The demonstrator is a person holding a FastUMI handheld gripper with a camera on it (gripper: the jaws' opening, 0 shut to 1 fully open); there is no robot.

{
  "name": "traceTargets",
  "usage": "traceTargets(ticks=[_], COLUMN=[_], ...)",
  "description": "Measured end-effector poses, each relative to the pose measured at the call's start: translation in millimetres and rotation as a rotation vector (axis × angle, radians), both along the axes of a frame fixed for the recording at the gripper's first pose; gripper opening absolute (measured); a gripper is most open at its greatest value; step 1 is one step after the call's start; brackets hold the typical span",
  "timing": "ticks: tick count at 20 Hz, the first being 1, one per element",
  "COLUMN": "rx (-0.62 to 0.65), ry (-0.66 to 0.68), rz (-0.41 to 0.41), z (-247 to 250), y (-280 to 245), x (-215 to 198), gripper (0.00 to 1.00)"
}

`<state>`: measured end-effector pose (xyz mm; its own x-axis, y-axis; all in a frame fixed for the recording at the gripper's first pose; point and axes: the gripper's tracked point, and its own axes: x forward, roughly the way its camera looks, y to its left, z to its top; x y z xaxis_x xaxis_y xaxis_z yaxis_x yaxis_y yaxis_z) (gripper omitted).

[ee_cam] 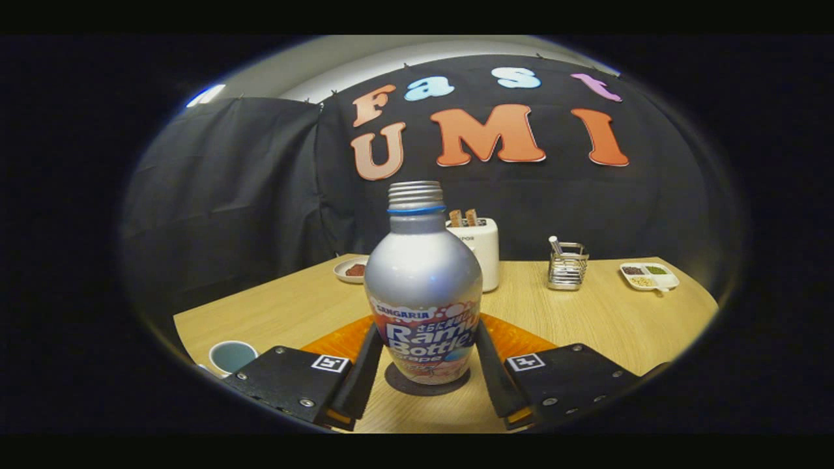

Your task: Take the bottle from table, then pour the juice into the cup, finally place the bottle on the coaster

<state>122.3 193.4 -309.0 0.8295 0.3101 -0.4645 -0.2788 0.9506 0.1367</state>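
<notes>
Fingers sit at the bottom center of the frame, one each side of the bottle, and the gripper looks closed on the bottle's lower body w/ both fingers against the label band, tho we can't confirm how hard they press. Bottle is upright, cap off, thread bare at the neck, blue ring below it. Its base sits on or just over the dark round coaster, which lies between the fingers at bottom center; contact vs. a small gap we can't tell. An orange mat shows behind the bottle, mid-lower frame, on the wooden table. Cup is at lower left, just beside the left finger block, well apart from the bottle; whether it holds juice we can't tell. Bkgd, center to right: toaster, wire holder, divided dish; small plate left of the bottle. Our read: this is prob. the place step, bottle going onto the coaster. To do it well we'd keep the bottle vertical, since the open neck means any tilt could spill, center the base on the coaster, make sure it's fully seated, then open both fingers evenly and back straight out w/o brushing the sides.
</notes>
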Motion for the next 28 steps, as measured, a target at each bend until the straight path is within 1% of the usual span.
traceTargets(ticks=[4, 7, 11, 15, 16, 19, 21, 24, 28], rx=[0.004, 0.037, 0.043, 0.038, 0.027, -0.006, -0.011, 0.005, 0.012], ry=[0.055, 0.091, 0.078, 0.096, 0.091, 0.045, 0.01, -0.058, -0.152], rz=[0.009, 0.008, 0.002, 0.038, 0.046, 0.069, 0.065, 0.038, -0.014], z=[-23.3, -34.2, -30.7, -29.2, -26.8, -9.5, 7.2, 44.2, 96.2], y=[9.0, 12.0, 9.8, 15.5, 15.2, 11.7, 5.5, -8.8, -33.9], x=[0.4, -1.0, -0.4, -10.9, -13.3, -21.1, -25.2, -31.9, -45.8], gripper=[0.73, 0.74, 0.76, 0.82, 0.85, 0.89, 0.92, 0.96, 0.97])
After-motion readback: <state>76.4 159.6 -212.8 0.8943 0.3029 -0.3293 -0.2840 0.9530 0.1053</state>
